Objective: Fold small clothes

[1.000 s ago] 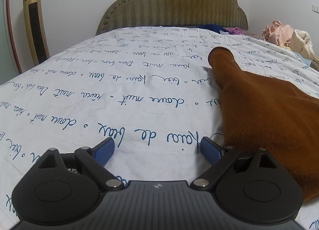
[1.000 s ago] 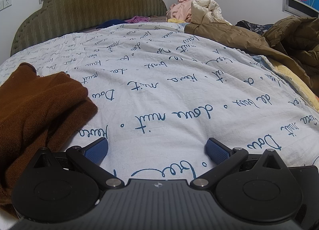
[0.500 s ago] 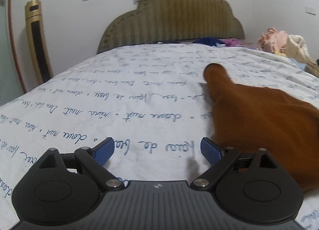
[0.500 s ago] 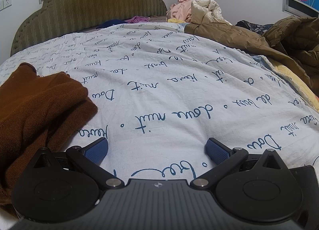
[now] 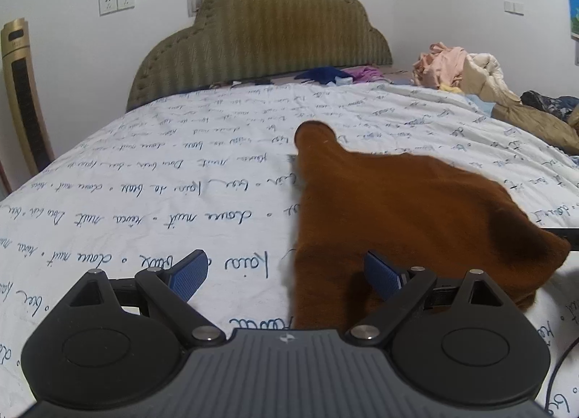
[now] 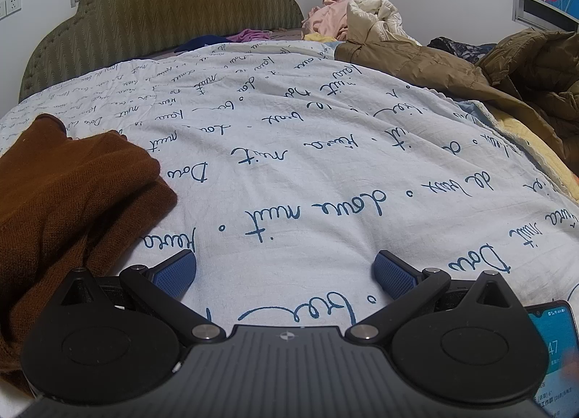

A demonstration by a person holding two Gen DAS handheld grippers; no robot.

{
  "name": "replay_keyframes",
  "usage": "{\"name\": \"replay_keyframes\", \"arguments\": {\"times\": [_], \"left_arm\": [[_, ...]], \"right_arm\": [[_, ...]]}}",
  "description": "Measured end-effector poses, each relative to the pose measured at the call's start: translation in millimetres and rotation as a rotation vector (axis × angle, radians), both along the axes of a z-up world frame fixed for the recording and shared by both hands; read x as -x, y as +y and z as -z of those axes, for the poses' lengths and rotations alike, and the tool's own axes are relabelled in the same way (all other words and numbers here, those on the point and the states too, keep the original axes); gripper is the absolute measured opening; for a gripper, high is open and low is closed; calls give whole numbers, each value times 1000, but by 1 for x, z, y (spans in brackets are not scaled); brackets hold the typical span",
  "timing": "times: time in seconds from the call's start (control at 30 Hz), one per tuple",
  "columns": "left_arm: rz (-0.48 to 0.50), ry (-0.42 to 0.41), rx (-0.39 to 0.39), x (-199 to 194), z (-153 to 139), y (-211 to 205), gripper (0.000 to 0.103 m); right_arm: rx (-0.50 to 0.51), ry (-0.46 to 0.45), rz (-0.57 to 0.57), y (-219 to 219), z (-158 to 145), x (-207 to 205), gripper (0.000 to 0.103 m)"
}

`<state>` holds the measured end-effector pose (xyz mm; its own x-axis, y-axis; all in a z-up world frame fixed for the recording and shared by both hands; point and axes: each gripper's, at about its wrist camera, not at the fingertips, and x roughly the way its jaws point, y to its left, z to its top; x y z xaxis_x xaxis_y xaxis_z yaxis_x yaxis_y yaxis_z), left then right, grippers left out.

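A rust-brown knit garment (image 5: 398, 215) lies spread on the white bed sheet with blue script (image 5: 163, 182), one narrow part reaching toward the headboard. My left gripper (image 5: 286, 271) is open just above the garment's near left edge; its right blue pad (image 5: 381, 271) is over the cloth and its left pad over bare sheet. In the right wrist view the same garment (image 6: 65, 193) lies bunched at the left. My right gripper (image 6: 286, 271) is open over bare sheet, to the right of the garment, with nothing between its fingers.
A padded olive headboard (image 5: 260, 30) stands at the far end. Piled clothes and a tan jacket (image 6: 434, 59) crowd the far right side of the bed. A lit phone (image 6: 553, 345) lies by the right gripper. A gold tower unit (image 5: 21, 92) stands left.
The left gripper has risen and shifted right, so its right finger now hangs over the brown garment's near edge. The right gripper has not moved.
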<state>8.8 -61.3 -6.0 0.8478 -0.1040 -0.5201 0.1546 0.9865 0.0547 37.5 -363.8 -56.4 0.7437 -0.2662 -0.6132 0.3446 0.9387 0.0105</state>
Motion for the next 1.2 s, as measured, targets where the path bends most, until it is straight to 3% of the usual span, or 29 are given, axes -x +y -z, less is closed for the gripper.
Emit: {"name": "replay_keyframes", "arguments": {"times": [0.33, 0.77, 1.2], "left_arm": [[-101, -23, 26, -7, 18, 10, 94], [-150, -96, 37, 3, 26, 12, 99], [-204, -73, 78, 1, 29, 22, 99]], "right_arm": [[0, 0, 0, 0, 0, 0, 103], [0, 0, 0, 0, 0, 0, 103], [0, 0, 0, 0, 0, 0, 103]]}}
